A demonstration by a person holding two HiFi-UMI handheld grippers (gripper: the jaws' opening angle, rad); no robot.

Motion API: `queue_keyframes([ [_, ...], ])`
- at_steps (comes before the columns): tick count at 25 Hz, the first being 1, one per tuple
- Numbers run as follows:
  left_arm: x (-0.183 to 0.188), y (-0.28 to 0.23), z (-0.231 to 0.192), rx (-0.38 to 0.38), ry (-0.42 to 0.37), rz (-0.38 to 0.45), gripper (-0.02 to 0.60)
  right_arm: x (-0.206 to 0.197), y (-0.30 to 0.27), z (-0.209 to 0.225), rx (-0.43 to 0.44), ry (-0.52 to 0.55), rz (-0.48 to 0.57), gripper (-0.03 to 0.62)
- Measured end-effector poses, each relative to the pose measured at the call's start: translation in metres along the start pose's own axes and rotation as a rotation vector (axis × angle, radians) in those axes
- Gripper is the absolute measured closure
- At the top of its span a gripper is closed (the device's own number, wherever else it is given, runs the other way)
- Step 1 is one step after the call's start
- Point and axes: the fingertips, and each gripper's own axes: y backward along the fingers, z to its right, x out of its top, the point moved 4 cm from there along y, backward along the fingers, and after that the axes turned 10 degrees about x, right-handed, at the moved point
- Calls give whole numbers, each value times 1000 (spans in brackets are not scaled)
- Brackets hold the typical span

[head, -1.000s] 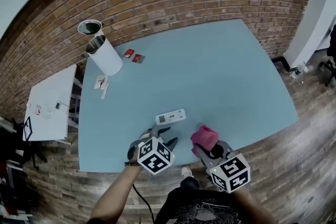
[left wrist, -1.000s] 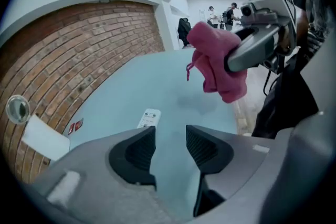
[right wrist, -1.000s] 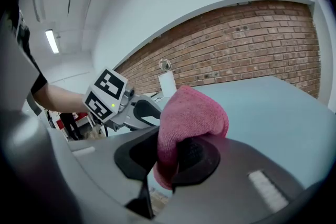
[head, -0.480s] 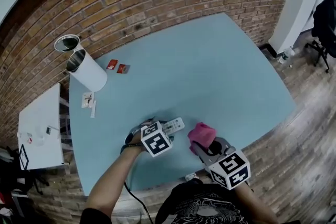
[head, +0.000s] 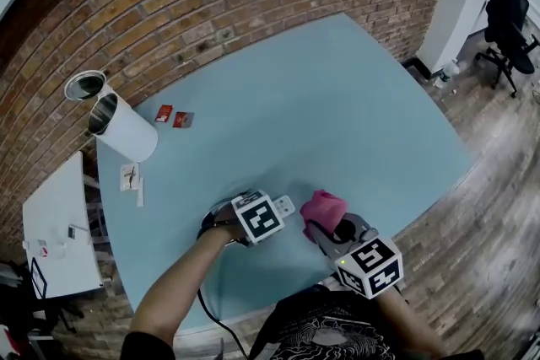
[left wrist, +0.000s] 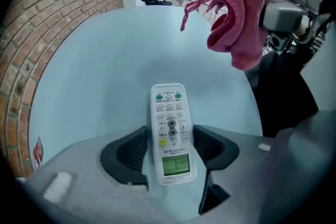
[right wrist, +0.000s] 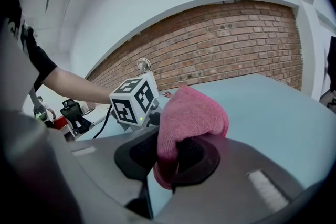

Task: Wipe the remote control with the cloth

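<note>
The left gripper point(left wrist: 170, 136) points steeply down at the pale blue bench point(head: 337, 97). Its jaws have just been opening and now stand wide on either side of the white oblong remote control point(left wrist: 168, 107), which lies flat, buttons up, near the person's edge of the bench. Neither pad seems to press it. Just beside it, the right gripper point(right wrist: 176, 152) has its jaws clamped on a bunched pink terry cloth point(right wrist: 191, 113), held in the air apart from the remote.

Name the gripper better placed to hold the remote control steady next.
Left gripper: its jaws, just opened, straddle the remote control on the table; the right gripper is shut on the pink cloth.
</note>
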Motion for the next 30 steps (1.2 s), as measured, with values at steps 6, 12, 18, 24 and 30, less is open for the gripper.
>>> queue_keyframes([
  [6,4,-1,2,7,-5,-97,329,5,-8,3,-15,-6,12,531],
  [12,1,1,1,-14,21,-54,348,10,-7,6,-40,-8,28,531],
  [18,-3,8,-4,-89,166,68,350,10,-1,15,-70,-32,45,531],
  [24,-8,29,-9,-283,475,289,350,10,-1,19,-74,-43,51,531],
  [30,16,86,3,-697,734,757,348,32,2,13,-54,34,105,531],
])
